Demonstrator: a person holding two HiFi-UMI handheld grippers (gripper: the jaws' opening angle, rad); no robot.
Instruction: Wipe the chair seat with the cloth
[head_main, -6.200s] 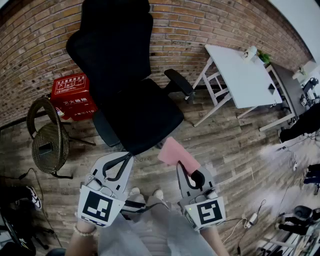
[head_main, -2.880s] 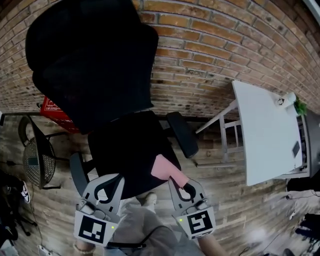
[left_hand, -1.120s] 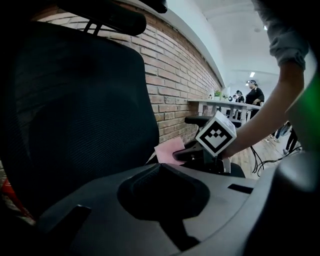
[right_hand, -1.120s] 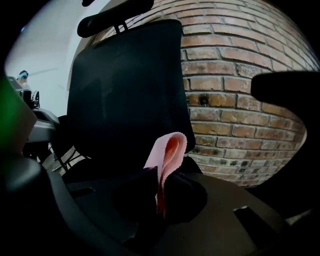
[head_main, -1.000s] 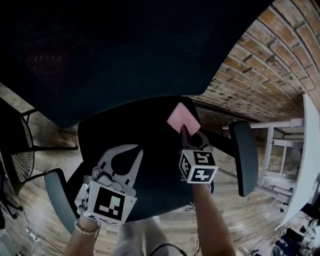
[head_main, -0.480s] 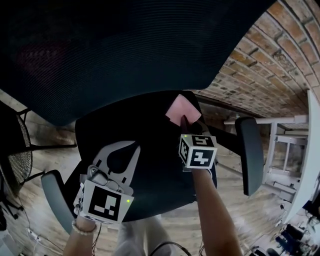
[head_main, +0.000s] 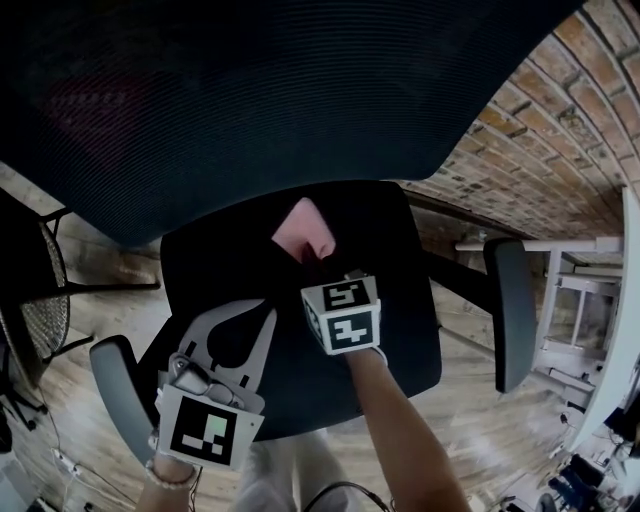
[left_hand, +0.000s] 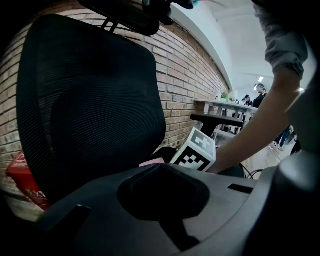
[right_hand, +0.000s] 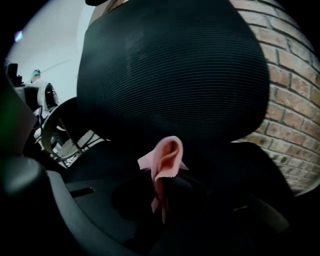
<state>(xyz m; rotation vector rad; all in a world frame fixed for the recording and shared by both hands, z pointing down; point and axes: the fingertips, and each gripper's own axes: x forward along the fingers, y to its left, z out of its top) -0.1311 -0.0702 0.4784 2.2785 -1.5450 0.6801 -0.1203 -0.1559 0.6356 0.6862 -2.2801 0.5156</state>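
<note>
Over the rear middle of the chair seat (head_main: 395, 300), close below the backrest (head_main: 250, 100): the pink cloth (head_main: 305, 232), pinched by the right gripper (head_main: 321, 262), jaws pressed together on a bunched edge. Free part curled up and folded on itself, not spread flat. Actual contact between cloth and seat hard to read, pink fold over black in dim light; probably just touching.

Low at the seat's front-left, well apart from the cloth: the left gripper (head_main: 250, 312), jaws closed on each other with nothing between them, not bracing the chair.

Risks from here, as a judgement:

- Too little fabric down. With the cloth rolled up like this, every chance of bare jaw tips dragging across the seat cover, scuffing or snagging it while wiping almost nothing.
- Cloth pulled free. Only a narrow pinch near one edge, so a firm drag against the cover's friction enough to tug it out of the jaws.
- Bumping the backrest. Very little room behind the cloth, and any stroke further back likely to end against it.
- Chair shifting. Nothing steadying it, so a sideways push apt to turn or move the seat and spoil the stroke.
- Patchy cover. Easy to miss the front edge and the sides by the armrest (head_main: 512, 310).
</note>
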